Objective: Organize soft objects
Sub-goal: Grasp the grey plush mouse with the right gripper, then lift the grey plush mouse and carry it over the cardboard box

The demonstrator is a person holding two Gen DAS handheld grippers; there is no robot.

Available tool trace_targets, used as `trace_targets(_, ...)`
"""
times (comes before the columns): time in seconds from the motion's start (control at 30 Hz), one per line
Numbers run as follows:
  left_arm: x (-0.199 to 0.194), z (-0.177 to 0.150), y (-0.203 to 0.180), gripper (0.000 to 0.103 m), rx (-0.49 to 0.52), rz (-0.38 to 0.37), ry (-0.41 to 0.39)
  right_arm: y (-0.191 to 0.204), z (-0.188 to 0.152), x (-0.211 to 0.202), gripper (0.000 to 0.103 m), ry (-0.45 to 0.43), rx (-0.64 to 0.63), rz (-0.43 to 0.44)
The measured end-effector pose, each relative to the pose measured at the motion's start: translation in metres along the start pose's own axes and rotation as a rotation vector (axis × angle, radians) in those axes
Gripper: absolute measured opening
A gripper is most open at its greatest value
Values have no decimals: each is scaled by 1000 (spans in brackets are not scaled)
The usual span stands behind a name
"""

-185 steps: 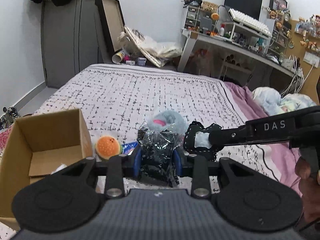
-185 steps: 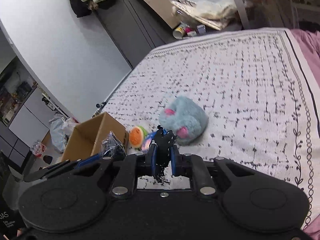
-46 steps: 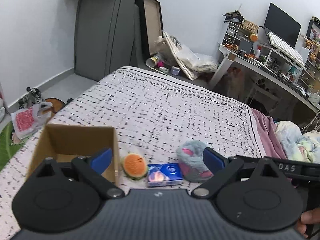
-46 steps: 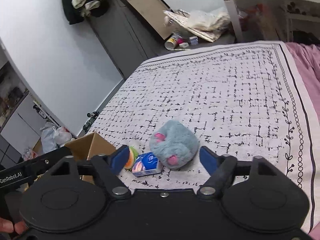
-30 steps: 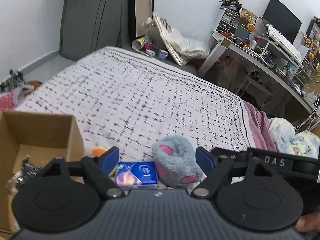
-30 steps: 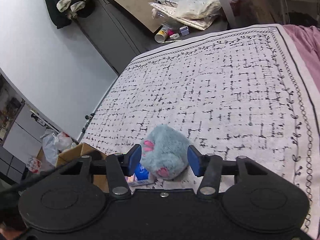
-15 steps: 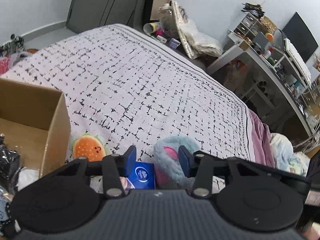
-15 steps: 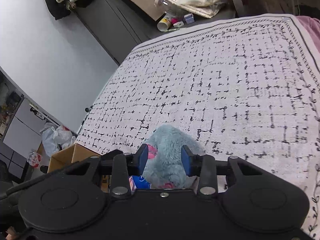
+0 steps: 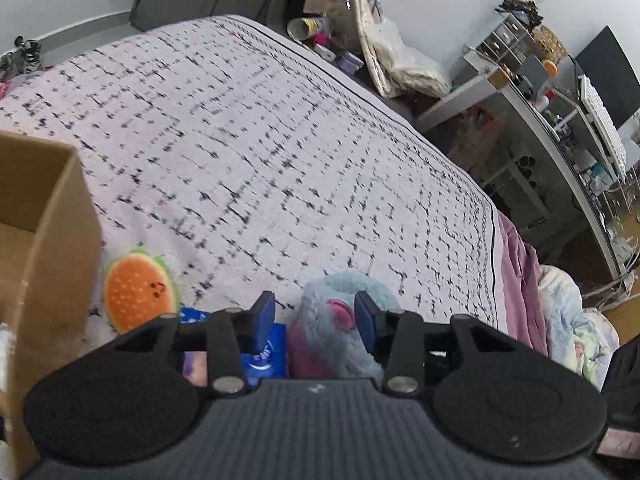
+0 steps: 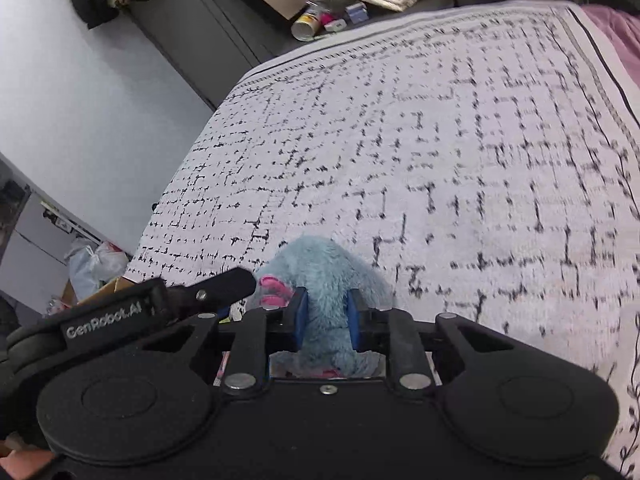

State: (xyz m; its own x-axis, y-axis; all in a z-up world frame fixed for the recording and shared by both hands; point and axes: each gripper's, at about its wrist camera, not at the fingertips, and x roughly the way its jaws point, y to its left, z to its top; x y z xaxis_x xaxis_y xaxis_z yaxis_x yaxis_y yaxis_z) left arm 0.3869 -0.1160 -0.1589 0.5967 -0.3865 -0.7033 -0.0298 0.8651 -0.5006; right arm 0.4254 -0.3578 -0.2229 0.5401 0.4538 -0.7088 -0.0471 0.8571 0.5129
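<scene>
The left tongs (image 9: 315, 316) stand parted around the blue plush (image 9: 336, 336) beside a burger toy (image 9: 138, 292).

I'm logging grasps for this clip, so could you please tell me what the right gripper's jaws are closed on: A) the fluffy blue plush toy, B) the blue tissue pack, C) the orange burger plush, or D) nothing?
A: in the right wrist view, the right gripper has its jaws pressed into both sides of the fluffy blue plush toy, pinching its fur.

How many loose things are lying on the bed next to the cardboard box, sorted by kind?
Plush toys: 2, the blue furry toy and the orange burger toy.
Blue packets: 1, the blue packet between them.
Total: 3.
</scene>
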Motion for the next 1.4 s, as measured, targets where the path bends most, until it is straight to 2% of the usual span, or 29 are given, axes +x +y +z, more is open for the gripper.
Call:
trace_targets(0.17,8,-8,-4,42,-2,-7,27,-8,-7,-6,21,11,29,8)
trace_targets(0.27,6,-11,-4,28,-18,-43,36,-10,-11,-8,20,17,31,4)
trace_targets(0.63,-16,-15,-11,25,-31,-103,37,-5,-18,-30,13,-8,24,-1)
trace_targets(0.7,-22,-17,-13,20,-25,-110,34,-3,-19,-36,12,-23,25,-3)
trace_targets(0.9,-43,-16,-16,19,5,-130,8,4,-21,-60,12,-65,6,0)
trace_targets(1.4,-105,-7,-3,17,22,-137,-87,60,-24,-85,12,-135,-73,44)
